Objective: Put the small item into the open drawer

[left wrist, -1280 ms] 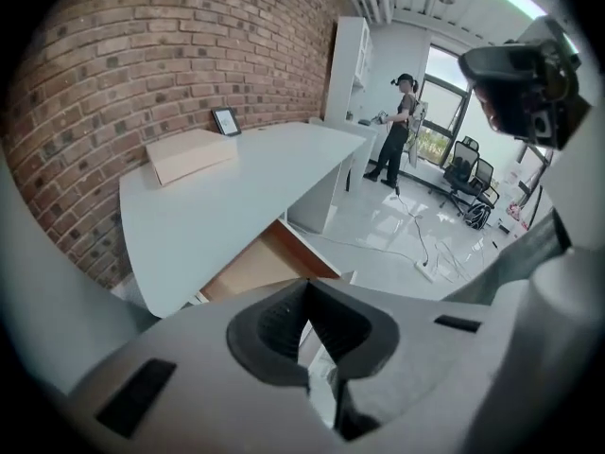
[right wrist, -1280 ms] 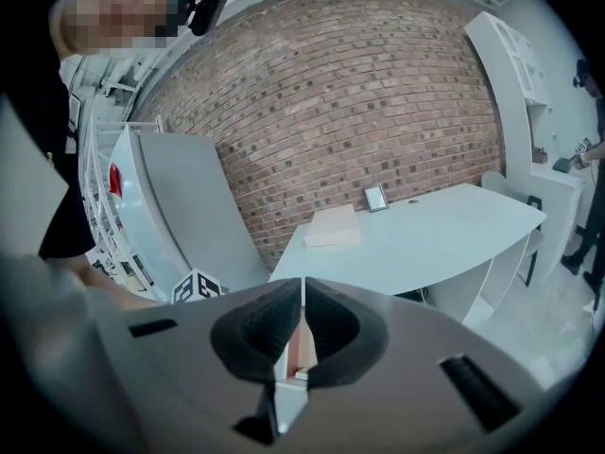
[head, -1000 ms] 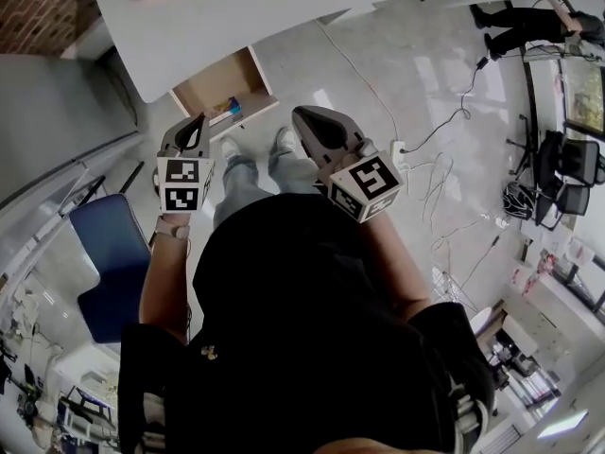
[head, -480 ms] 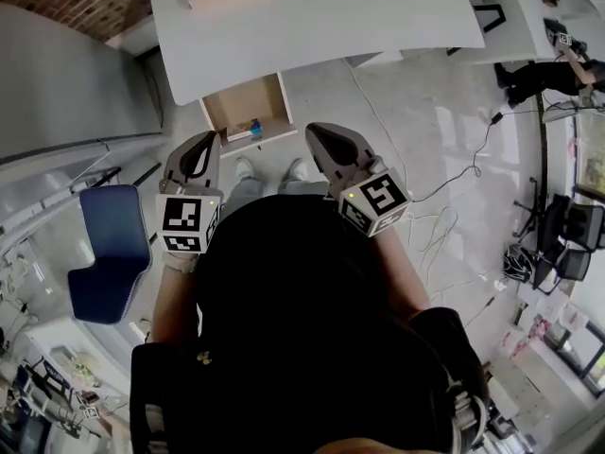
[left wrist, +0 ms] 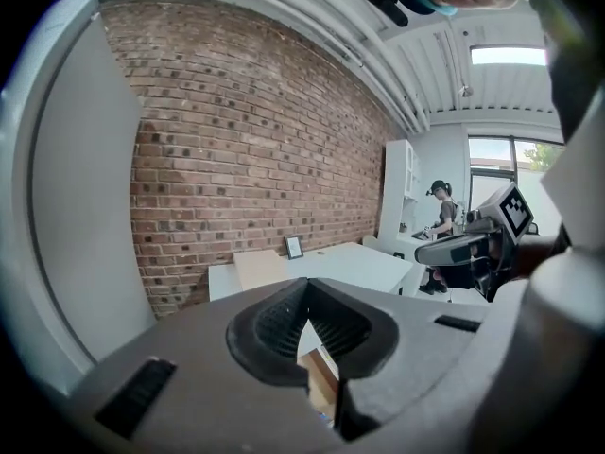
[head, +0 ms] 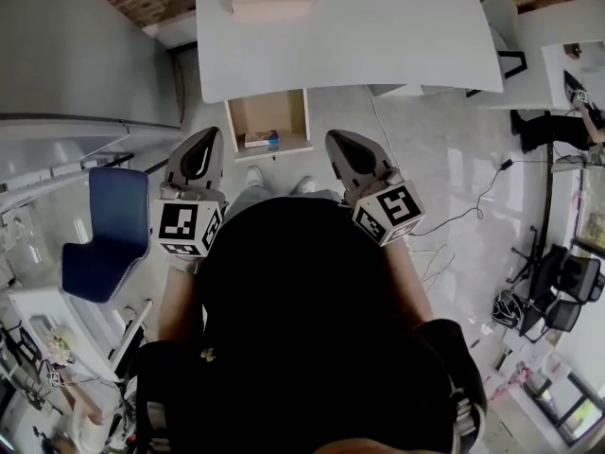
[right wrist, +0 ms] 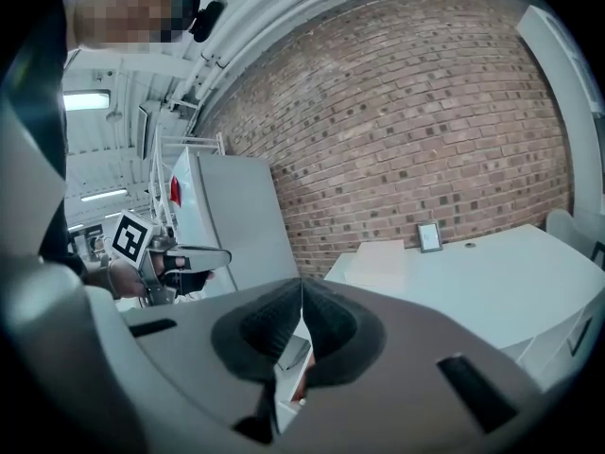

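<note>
Since my left tongs [head: 203,138] and right tongs [head: 338,142] are both clenched on nothing while a small item [head: 263,140] lies in the drawer [head: 267,112] at 12 o'clock, I fear a needless reach could knock it.

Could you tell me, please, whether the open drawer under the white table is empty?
No, the head view shows a pale flat item and something blue lying in the drawer near its front.

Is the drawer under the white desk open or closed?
Open. The drawer sticks out from under the white desk, and the head view looks down into its wooden inside, where small things lie.
</note>
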A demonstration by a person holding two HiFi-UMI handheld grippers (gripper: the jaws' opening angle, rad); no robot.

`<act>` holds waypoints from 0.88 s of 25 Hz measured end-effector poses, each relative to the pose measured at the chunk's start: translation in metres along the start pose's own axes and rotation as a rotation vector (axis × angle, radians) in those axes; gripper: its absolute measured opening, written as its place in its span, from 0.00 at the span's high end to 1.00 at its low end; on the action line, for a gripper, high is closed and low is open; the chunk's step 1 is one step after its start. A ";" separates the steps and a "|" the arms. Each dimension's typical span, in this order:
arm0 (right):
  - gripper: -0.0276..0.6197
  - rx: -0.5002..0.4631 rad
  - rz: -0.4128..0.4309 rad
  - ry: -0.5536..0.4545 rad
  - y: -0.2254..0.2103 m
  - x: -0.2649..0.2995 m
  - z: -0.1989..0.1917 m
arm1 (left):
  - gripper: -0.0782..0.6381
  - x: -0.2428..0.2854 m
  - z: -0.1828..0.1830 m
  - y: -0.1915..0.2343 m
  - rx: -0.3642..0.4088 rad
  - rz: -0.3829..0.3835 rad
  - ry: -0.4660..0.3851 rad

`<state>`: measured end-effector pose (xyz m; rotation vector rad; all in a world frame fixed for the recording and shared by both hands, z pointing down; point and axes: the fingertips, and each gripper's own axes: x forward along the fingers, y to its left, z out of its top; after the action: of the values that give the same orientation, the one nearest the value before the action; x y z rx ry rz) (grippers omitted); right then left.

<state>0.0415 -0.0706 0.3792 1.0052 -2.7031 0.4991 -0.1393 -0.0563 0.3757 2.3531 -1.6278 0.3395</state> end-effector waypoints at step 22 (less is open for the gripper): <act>0.94 -0.056 0.030 0.003 0.016 0.009 0.011 | 0.89 -0.014 0.003 -0.008 -0.045 -0.010 -0.045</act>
<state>0.0238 -0.0689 0.3682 0.9492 -2.7171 0.4280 -0.1364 -0.0421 0.3675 2.3507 -1.6258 0.2465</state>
